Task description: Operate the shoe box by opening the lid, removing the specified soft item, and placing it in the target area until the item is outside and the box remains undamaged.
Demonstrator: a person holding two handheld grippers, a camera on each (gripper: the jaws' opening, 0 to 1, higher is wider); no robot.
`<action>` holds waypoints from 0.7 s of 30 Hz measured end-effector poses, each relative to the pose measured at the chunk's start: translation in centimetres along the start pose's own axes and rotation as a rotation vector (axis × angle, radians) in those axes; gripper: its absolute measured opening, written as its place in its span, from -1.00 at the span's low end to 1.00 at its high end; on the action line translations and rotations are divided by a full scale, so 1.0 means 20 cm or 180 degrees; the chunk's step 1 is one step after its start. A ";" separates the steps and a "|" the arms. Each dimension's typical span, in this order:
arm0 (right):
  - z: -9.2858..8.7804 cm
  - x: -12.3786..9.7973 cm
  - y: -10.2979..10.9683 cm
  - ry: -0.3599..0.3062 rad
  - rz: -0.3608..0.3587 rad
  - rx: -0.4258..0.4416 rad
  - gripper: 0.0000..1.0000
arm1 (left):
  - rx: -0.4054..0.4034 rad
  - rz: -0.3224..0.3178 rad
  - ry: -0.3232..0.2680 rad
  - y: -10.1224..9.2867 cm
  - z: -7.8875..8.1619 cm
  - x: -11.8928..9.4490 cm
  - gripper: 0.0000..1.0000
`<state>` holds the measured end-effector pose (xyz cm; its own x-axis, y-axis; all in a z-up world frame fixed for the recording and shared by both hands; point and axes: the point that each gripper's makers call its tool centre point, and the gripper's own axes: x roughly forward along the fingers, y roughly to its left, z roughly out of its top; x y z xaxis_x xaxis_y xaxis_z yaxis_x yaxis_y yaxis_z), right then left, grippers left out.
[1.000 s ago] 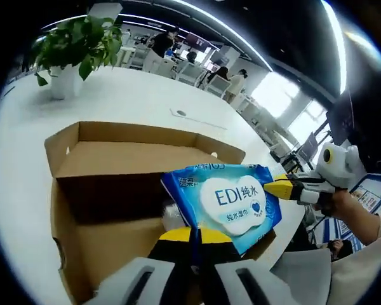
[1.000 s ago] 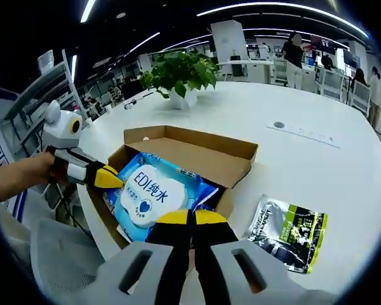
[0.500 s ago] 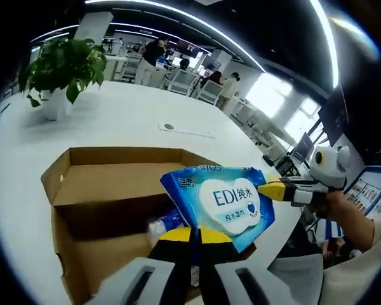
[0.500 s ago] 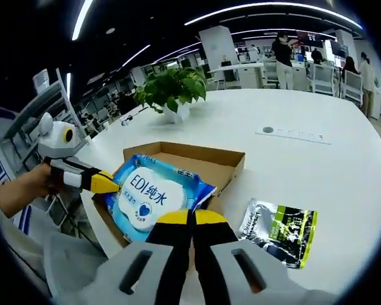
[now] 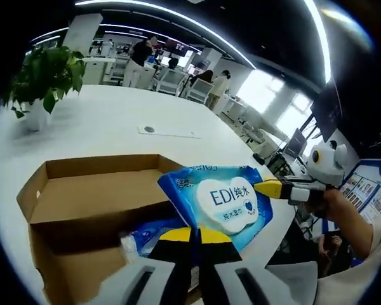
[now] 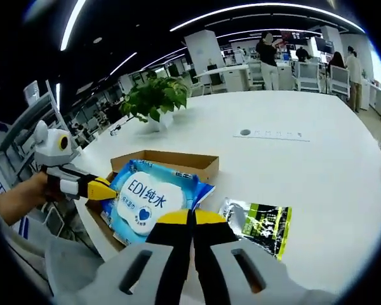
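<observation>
Wipes pack (image 5: 223, 202), clamped by both my grippers (image 5: 197, 232) (image 6: 192, 219), has risen above the open box (image 5: 89, 190); placement comes next.

1 cardboard shoe box (image 5: 82, 190), 1 blue wipes pack (image 5: 223, 202), 1 more blue pack (image 5: 149, 232) inside box, 1 silver-green pouch (image 6: 257, 222) on bench (image 6: 317, 165), 1 potted plant (image 6: 151, 101), 2 claws: left claw (image 5: 193, 238), right claw (image 6: 192, 222)
</observation>
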<state>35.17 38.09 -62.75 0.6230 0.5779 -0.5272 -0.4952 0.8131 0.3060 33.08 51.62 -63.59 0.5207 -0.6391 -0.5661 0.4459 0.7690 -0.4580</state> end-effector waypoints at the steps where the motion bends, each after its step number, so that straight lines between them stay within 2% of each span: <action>1: 0.00 -0.01 -0.02 0.0005 -0.0025 0.0008 -1.00 | 0.0019 -0.0014 0.0013 -0.02 0.00 0.02 -1.00; 21: -0.04 -0.14 -0.29 0.0059 -0.0301 0.0103 -1.00 | 0.0150 -0.0149 0.0164 -0.22 0.01 0.25 -1.00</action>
<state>35.70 31.76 -63.70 0.6545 0.4974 -0.5695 -0.4149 0.8659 0.2795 33.80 45.06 -64.17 0.4608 -0.6719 -0.5798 0.5032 0.7360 -0.4529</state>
